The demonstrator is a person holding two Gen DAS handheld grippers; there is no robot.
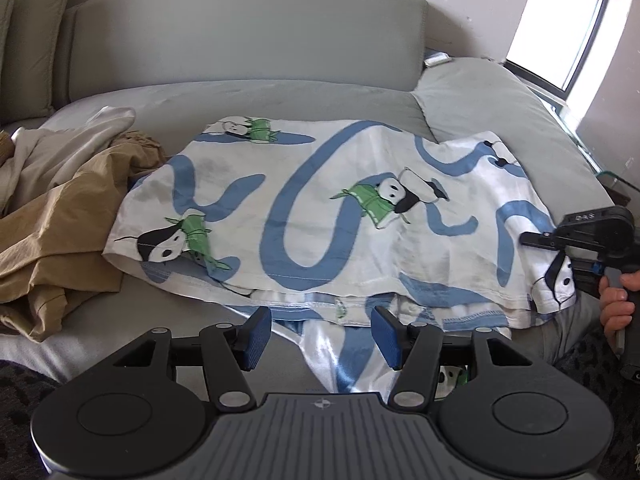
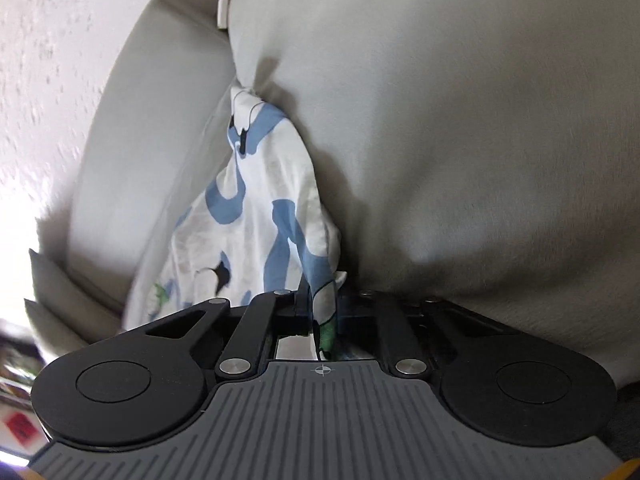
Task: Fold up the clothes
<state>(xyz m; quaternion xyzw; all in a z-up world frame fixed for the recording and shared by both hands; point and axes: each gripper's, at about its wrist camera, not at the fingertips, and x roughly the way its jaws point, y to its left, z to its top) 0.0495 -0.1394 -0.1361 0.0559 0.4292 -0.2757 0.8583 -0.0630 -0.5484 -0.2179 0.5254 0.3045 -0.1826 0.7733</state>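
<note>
where the printed garment (image 1: 320, 216) lies spread on the grey sofa seat (image 1: 280, 100), we see white cloth with broad blue looping bands and small black-and-white figures in green; its near hem is doubled over, and a loose flap hangs toward us over the seat's front edge. the left tool (image 1: 320, 338) hovers just before that hem, its blue pads (image 1: 256, 338) well apart and holding nothing. the right tool (image 2: 320, 312) is closed on a corner of the same garment, the cloth pinched between its fingers and trailing away toward the sofa back; in the left view a hand (image 1: 618, 300) grips its handle at the garment's right edge. the right view is blurred, and we cannot make out the pads behind the bunched cloth. a tan garment (image 1: 60, 232) and a pale cloth (image 1: 68, 148) lie heaped at the left, the tan one just beside the printed garment; their far parts are cut off by the frame. bare seat shows behind the garment, and a grey cushion (image 1: 500, 104) bounds it at the right.
</note>
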